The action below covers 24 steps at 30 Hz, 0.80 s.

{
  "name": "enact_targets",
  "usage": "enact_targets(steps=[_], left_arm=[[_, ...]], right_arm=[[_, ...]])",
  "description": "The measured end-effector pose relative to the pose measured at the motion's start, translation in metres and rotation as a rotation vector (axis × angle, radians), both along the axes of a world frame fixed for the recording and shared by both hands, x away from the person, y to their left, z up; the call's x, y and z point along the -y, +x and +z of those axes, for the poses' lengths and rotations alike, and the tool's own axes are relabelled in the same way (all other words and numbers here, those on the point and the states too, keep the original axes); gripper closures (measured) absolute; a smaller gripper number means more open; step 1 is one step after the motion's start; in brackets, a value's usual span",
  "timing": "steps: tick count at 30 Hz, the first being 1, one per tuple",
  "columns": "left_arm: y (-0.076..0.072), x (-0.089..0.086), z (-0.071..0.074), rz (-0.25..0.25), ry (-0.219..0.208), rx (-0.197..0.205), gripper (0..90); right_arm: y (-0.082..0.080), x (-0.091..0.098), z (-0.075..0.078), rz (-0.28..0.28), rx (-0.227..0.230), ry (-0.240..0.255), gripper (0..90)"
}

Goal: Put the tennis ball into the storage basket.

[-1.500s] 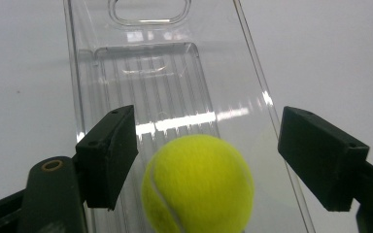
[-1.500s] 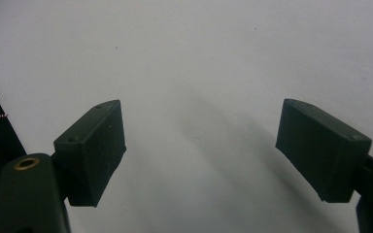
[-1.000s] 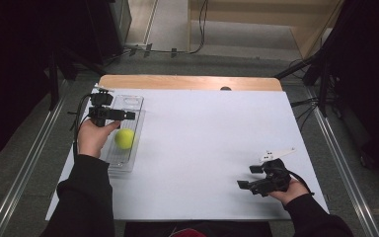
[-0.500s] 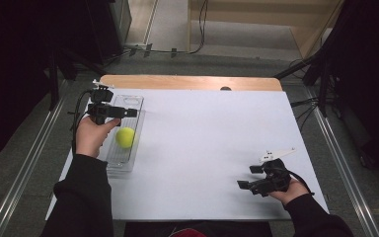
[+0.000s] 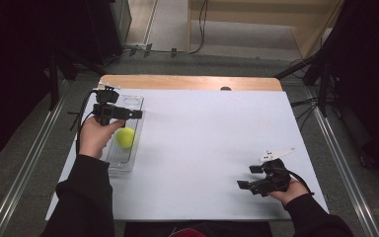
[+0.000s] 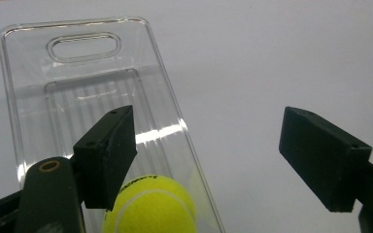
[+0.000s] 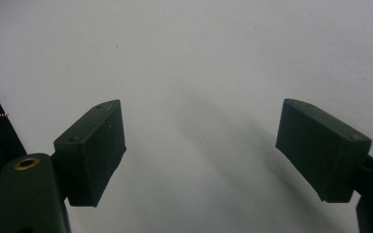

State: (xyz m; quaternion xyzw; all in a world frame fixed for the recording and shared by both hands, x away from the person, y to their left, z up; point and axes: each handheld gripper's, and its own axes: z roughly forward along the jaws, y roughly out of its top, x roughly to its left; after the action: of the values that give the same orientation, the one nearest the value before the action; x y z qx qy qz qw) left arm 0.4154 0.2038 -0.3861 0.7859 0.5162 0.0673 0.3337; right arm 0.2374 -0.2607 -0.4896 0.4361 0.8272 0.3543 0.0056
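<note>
A yellow-green tennis ball (image 5: 125,137) lies in a clear plastic tray (image 5: 137,102) at the left of the white table. My left gripper (image 5: 131,114) hovers over the tray just beyond the ball, open, nothing between its jaws. In the left gripper view the ball (image 6: 150,204) sits low beside the left jaw, with the tray (image 6: 77,29) stretching ahead and the gripper (image 6: 206,131) wide open. My right gripper (image 5: 246,177) rests near the front right of the table, open and empty. In the right gripper view it (image 7: 201,131) faces bare white tabletop.
The white tabletop (image 5: 212,133) ends in a wooden strip (image 5: 187,82) at the far edge, where a small dark spot (image 5: 225,88) sits. Metal rails (image 5: 24,163) run along the floor on both sides. Cables (image 5: 177,49) lie beyond the table.
My left hand and its gripper have drifted slightly toward the far end of the tray. The ball and the right gripper have stayed put.
</note>
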Motion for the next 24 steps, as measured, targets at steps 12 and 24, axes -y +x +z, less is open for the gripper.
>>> enact_targets(steps=[12,24], left_arm=[[-0.003,0.017,-0.002,-0.072,-0.015,-0.019,21.8],[-0.004,0.029,-0.008,-0.119,-0.041,-0.048,21.8]], right_arm=[[0.0,0.0,0.0,0.0,0.0,0.001,16.0],[0.0,0.0,0.0,0.0,-0.001,0.002,16.0]])
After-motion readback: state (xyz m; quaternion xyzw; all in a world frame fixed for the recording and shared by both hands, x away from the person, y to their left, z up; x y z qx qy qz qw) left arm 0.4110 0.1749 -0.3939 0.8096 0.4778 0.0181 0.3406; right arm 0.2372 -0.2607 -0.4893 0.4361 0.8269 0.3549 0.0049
